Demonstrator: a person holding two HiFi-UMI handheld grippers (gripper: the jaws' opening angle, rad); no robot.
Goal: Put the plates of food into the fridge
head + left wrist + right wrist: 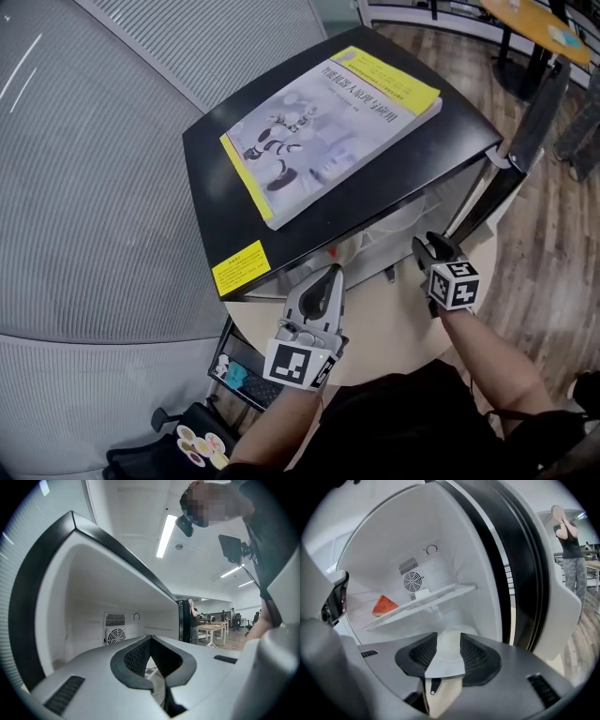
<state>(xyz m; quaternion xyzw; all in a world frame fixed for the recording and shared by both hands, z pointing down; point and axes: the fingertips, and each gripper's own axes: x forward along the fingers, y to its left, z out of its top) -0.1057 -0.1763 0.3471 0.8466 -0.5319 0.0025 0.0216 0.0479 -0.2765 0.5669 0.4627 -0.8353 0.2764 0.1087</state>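
Observation:
A small black fridge (309,202) stands with its door (525,141) swung open to the right. In the right gripper view a red watermelon wedge (384,605) lies at the left of the clear shelf (426,599). A white rounded plate rim (457,633) shows on the fridge floor below it. My right gripper (449,644) is open just outside the opening, nothing between its pads. My left gripper (150,641) points level into the white upper compartment (117,616), its fingertips shut together and empty. In the head view both grippers, left (323,281) and right (433,251), hover at the fridge front.
A large yellow-edged book (328,122) lies on the fridge top. The fridge sits on a round beige table (394,319). A black rack with small items (239,370) stands low at the left. A person (569,550) stands behind the door, tables beyond.

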